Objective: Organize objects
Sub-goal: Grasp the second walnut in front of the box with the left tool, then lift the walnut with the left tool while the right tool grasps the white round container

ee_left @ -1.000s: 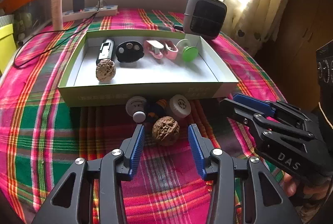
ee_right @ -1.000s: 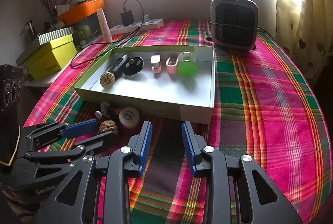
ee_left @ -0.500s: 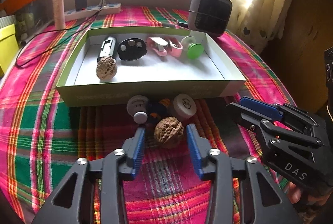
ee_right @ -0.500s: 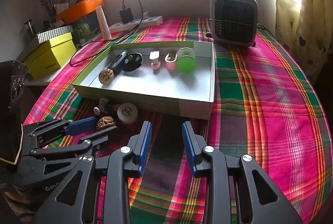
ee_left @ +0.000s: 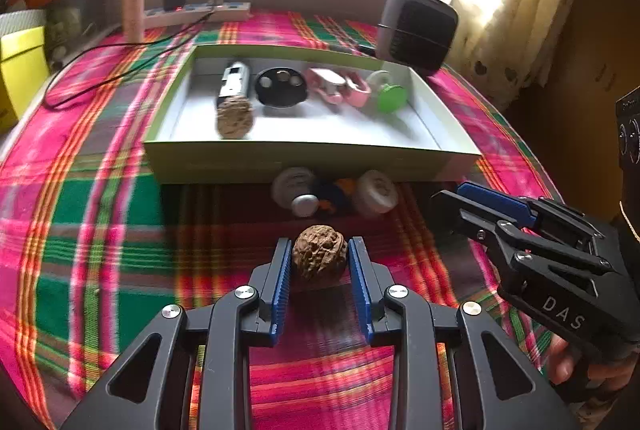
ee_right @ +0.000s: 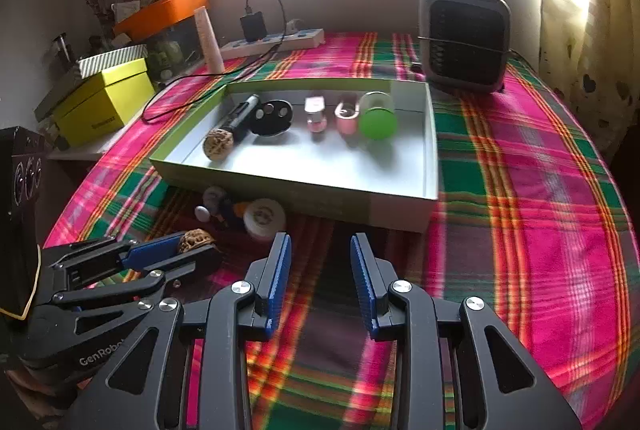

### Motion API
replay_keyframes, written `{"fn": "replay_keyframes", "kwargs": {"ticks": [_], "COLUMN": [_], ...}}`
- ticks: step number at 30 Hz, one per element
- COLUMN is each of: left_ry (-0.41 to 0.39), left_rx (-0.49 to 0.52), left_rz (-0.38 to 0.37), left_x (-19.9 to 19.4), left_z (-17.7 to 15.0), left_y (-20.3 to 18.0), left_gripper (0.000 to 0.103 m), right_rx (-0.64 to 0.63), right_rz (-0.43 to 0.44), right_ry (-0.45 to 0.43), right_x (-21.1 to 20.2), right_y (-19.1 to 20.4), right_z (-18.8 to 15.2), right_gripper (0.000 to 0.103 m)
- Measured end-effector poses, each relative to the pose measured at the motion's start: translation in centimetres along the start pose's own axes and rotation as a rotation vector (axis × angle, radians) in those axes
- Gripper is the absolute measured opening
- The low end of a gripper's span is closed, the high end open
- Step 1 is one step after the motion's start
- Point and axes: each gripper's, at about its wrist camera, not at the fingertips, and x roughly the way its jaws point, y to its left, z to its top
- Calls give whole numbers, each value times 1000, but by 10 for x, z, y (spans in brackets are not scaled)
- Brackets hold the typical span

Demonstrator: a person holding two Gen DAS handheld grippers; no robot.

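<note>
Walnut (ee_left: 319, 259) is pinched between the just-closed pads of the left gripper (ee_left: 320, 270), over the plaid cloth (ee_left: 100, 214) in front of the tray (ee_left: 312, 160). Right gripper (ee_right: 320, 270) is held slightly apart, nothing between its pads, just beside it.

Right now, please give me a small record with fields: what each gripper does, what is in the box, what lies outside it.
left gripper: shut on the brown wrinkled walnut; jaws have just been closing
right gripper: open, empty
shallow green cardboard box: second walnut, black round case, green disc
outside, by the box's front wall: white round caps
</note>
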Motion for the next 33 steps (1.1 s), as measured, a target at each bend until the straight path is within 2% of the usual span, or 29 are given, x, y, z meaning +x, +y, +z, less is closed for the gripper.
{"fn": "replay_keyframes", "kwargs": {"ticks": [2, 5, 33], "left_ry": [-6, -13, -29], "left_rx": [-15, -33, -66], "left_rz": [9, 15, 8], "left_x": [-2, -5, -6], "left_z": [-1, -3, -1], "left_y": [7, 15, 32], "left_gripper": [26, 26, 27], "right_rx": [-14, -22, -22], "right_rz": [12, 24, 18], "right_ry": [0, 9, 47], "right_x": [3, 9, 32], "right_y": [6, 10, 20], "right_z": [1, 2, 11], "right_gripper": [34, 46, 46]}}
